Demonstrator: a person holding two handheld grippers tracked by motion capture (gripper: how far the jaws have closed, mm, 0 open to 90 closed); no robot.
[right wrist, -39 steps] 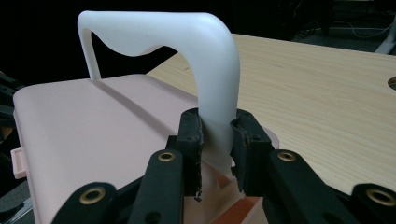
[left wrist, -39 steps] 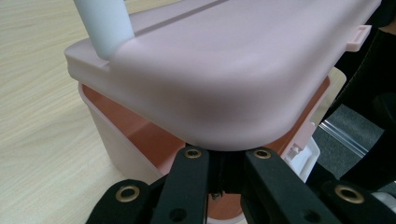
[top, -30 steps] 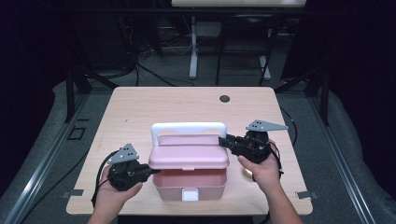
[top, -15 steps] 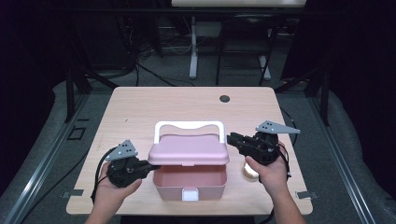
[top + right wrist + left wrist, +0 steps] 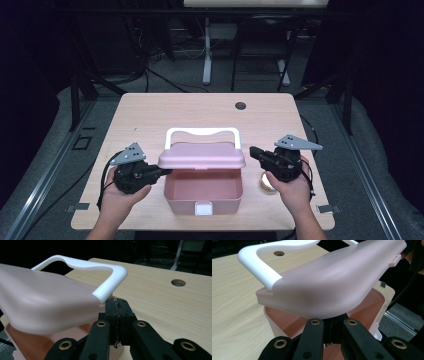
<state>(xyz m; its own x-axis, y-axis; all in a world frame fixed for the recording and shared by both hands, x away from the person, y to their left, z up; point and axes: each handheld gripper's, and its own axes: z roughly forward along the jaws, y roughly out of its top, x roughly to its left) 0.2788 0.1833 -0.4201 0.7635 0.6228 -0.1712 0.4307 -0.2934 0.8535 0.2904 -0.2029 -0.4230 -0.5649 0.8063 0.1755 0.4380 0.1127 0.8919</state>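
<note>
1. at the near middle of the table [image 5: 150, 115], a pink box [image 5: 204, 192] stands open, its lid [image 5: 202, 155] raised and tilted above the cavity.
2. no brand, label or writing can be read on the box, the lid or the table.
3. a white handle [image 5: 202, 133] rises from the far edge of the lid; in the left gripper view it arches over the table at upper left [image 5: 259, 263].
4. a white latch [image 5: 202, 208] sits on the near wall of the box.
5. left gripper [image 5: 164, 172]: jaws pressed together, tips at the left end of the lid. in the left gripper view the jaw tips disappear under the lid [image 5: 332, 287], so whether they pinch its rim cannot be told.
6. right gripper [image 5: 254, 152]: jaws have just been closing and are now pressed together, with nothing between them. the right gripper view shows the closed tips [image 5: 116, 305] just beside the end of the handle [image 5: 110, 285] and the lid's edge [image 5: 47, 307]; contact cannot be told.
7. a small round tan object [image 5: 266, 181] lies on the table to the right of the box, partly behind the right hand [image 5: 292, 189].
8. a round hole [image 5: 241, 106] sits in the table beyond the box, well apart from it.
9. the left hand [image 5: 117, 197] holds its gripper level, pointed at the box.
</note>
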